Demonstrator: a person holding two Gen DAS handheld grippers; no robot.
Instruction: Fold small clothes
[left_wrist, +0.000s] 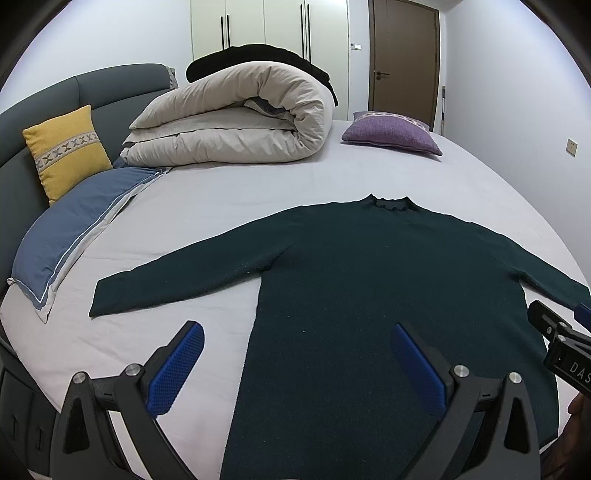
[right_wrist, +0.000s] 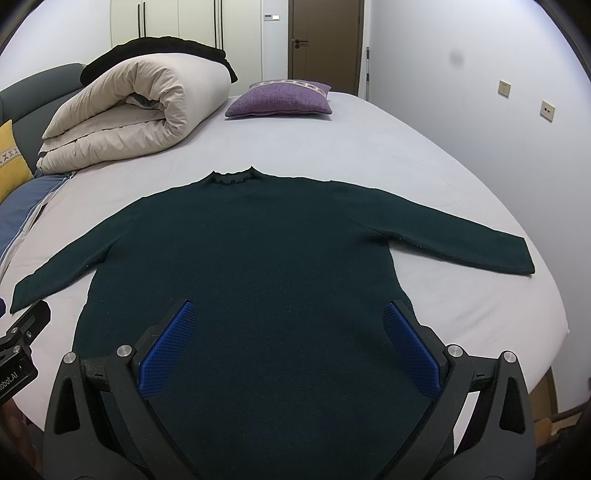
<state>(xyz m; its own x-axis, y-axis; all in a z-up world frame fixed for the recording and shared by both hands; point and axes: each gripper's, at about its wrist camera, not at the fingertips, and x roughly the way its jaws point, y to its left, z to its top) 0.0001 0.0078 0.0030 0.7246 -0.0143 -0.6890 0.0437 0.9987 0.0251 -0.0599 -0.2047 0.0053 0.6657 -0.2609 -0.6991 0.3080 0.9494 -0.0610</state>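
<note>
The sweater (right_wrist: 251, 258) lay flat and face-down-or-up (which, could not be told) across the middle of the bed (right_wrist: 388, 147), sleeves spread to both sides. Both the left gripper (left_wrist: 297, 354) and the right gripper (right_wrist: 290, 332) hovered over its lower part with fingers spread, holding nothing. A good first fold would likely pinch one sleeve's cuff cleanly and carry it across the body without dragging the knit.

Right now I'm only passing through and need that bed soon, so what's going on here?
A person is about to fold a dark green sweater that lies flat on the bed, sleeves spread, collar towards the far side. The left tool and the right tool both hover open over its lower part, holding nothing. No fold has been made yet. A rolled duvet and a purple cushion sit further back.
</note>
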